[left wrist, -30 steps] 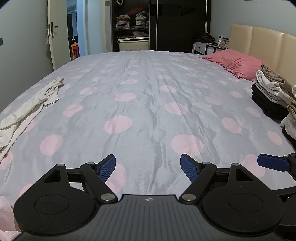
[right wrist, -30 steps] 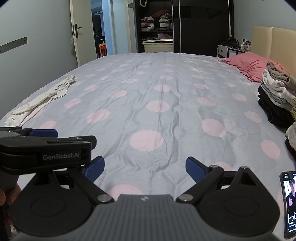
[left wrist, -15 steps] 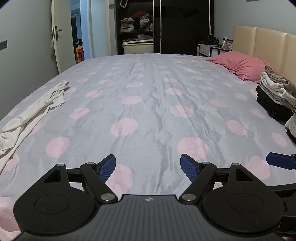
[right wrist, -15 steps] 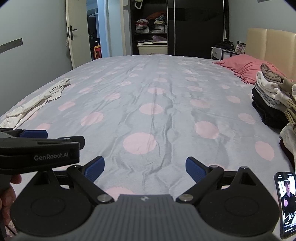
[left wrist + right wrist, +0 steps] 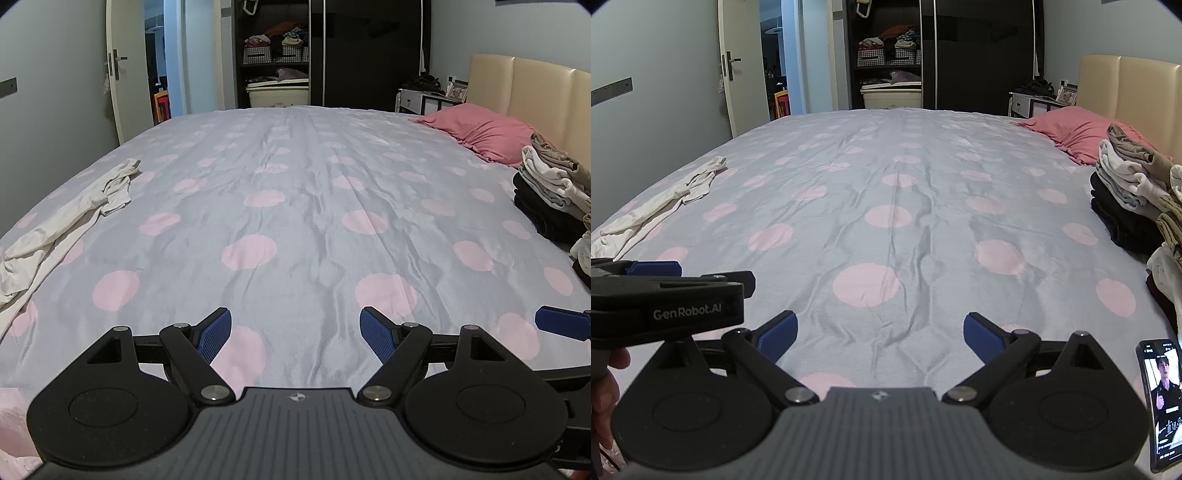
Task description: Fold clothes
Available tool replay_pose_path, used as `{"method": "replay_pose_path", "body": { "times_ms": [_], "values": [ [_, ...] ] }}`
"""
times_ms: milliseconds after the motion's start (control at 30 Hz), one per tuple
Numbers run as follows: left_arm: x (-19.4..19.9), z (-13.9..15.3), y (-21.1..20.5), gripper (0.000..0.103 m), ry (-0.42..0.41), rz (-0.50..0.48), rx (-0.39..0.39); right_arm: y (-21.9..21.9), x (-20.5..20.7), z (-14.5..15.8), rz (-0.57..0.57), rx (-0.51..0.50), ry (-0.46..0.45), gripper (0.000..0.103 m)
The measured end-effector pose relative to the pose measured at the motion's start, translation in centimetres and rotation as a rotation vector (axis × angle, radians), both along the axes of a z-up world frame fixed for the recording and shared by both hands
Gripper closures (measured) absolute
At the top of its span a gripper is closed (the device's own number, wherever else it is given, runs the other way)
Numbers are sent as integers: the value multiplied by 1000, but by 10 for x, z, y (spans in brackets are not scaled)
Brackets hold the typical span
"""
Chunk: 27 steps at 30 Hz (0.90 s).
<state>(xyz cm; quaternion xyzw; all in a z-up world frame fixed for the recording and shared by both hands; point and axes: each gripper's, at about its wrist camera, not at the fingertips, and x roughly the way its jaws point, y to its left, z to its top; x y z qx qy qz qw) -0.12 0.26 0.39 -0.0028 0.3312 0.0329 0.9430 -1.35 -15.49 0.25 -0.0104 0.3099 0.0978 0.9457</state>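
Both grippers empty over the bed

Your left gripper (image 5: 295, 328) and right gripper (image 5: 879, 330) hang spread apart, ready for the cream garment (image 5: 70, 218) at frame left; folded stack (image 5: 1126, 184) waits right.

Both wrist cameras looked low along the bed (image 5: 295, 206) toward the wardrobe (image 5: 960, 55), close above the near edge. The right view sat just right of the left (each caught the other tool), sharing nearly everything.
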Motion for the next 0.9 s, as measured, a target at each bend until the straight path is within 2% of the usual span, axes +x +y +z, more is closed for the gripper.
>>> {"method": "replay_pose_path", "body": {
  "times_ms": [900],
  "values": [
    [-3,-2,-2,27,9,5,0,0,0,0,12,2,3,5]
  ]
}}
